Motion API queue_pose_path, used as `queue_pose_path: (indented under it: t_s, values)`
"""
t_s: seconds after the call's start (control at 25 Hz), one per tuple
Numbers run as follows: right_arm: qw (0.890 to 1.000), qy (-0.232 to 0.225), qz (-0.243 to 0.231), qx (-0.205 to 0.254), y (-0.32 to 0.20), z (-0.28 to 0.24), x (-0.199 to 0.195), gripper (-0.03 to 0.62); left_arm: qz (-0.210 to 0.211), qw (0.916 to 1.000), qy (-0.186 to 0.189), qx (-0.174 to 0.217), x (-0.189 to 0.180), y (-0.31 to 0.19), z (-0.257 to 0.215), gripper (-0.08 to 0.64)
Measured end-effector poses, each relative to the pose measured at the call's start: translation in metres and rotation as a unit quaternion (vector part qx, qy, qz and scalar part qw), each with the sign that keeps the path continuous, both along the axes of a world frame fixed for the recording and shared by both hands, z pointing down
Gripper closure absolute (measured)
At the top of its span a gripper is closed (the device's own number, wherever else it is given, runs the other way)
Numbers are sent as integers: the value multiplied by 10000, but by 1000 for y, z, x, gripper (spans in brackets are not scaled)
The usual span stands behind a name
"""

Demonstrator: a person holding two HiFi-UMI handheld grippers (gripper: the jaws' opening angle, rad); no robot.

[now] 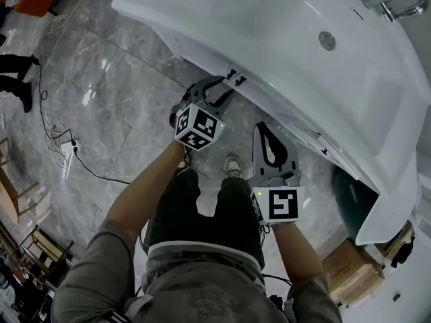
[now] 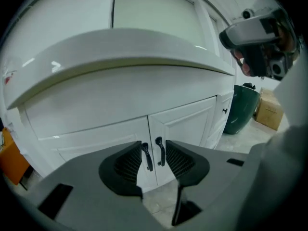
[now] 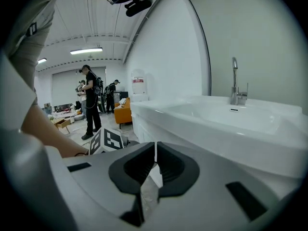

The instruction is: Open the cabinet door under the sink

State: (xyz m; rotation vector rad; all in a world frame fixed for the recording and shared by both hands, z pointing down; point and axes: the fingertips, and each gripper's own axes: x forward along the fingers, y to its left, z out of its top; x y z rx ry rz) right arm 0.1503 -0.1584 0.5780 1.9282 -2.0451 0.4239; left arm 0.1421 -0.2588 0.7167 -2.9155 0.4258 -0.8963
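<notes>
Grey marble floor (image 1: 101, 99) under white sink (image 1: 283, 46); left gripper (image 2: 154, 153) spread, right gripper (image 3: 155, 153) pressed together.

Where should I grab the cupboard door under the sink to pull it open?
Grip the black handle on the left door, by the middle seam. Come straight from the front, jaws either side: it's a thin upright bar standing off the panel.

Left gripper view: I lose the lower cabinet doors (image 2: 120, 138) at 6 o'clock behind the left gripper (image 2: 154, 147) body (handles (image 2: 160, 153) do show). Head view: those doors sit fully hidden beneath the overhanging sink (image 1: 283, 52); faucet (image 1: 394, 2) clipped at 1 o'clock. Right gripper view: people (image 3: 91, 105) at 9 o'clock, too small to detail.
</notes>
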Motion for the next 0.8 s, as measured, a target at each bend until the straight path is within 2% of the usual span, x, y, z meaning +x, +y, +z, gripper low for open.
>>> queue_pose_path:
  t_s: [0.24,0.48,0.6,0.72,0.8]
  values:
    - [9996,-86,265,23,-4,29,16,557,-112,9996,-189,-186,14,-17,49,399]
    - [9985,-144,516,-50,-1,44,24,557,-222,9989,-325,-256,22,-26,71,407]
    - [9982,-166,565,-122,2,53,29,557,-129,9990,-365,-240,28,-29,77,408]
    - [9977,-193,620,-205,8,60,31,557,-147,9990,-327,-275,33,-27,81,485]
    - [9973,-199,662,-261,11,63,32,557,-267,9987,-279,-333,35,-29,82,497]
